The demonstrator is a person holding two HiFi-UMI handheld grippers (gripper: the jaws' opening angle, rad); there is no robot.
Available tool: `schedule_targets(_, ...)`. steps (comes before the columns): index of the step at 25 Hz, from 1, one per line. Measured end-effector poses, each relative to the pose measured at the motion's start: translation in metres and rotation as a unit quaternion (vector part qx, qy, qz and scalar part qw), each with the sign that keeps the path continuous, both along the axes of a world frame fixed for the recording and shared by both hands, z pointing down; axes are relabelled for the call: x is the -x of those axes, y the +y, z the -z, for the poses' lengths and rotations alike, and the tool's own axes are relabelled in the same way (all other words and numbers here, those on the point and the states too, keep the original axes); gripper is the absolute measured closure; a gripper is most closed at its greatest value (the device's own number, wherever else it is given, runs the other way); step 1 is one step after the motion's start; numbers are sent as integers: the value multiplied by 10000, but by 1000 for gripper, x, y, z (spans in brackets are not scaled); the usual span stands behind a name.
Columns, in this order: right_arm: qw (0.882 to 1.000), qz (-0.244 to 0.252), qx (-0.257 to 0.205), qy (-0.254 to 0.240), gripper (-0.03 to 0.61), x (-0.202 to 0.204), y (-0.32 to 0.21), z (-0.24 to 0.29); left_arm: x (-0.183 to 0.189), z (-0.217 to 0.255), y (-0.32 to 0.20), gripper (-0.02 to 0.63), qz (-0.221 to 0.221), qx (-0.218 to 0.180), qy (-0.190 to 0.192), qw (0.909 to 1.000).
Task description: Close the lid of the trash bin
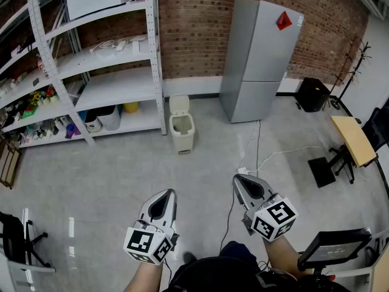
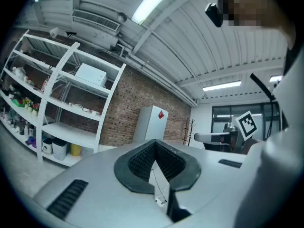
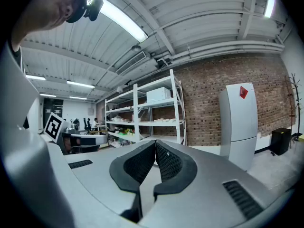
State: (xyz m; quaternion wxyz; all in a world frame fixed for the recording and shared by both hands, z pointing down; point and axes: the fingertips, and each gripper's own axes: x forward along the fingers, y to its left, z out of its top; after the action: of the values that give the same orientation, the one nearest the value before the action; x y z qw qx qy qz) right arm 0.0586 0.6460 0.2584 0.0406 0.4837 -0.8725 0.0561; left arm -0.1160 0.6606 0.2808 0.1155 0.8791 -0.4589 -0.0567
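The trash bin stood open at upper centre. The left gripper and right gripper had their fingers together, empty.

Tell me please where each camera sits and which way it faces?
Head view: on the person's head, looking steeply down at floor, open trash bin and fridge; shows left gripper, right gripper, forearms.
Left gripper view: rides that gripper, looking along its shut jaws toward shelves.
Right gripper view: same, along its shut jaws.
Shared: all three see fridge and shelves.
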Motion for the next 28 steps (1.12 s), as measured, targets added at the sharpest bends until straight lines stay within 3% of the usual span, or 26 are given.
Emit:
schedule_targets(11,9999,63,59,-146,571,17,-75,-7,14,3,-74,615,-23,-71,-63,10000)
schedule_targets(20,9981,288,136,-520,571,-7,-216,-18,-7,7,-199,615,253,6,-313,9992)
schedule_targets(28,9968,576,7,-562,571,-49,-343,-11,-44,9,-315,615,488,144,-350,9981)
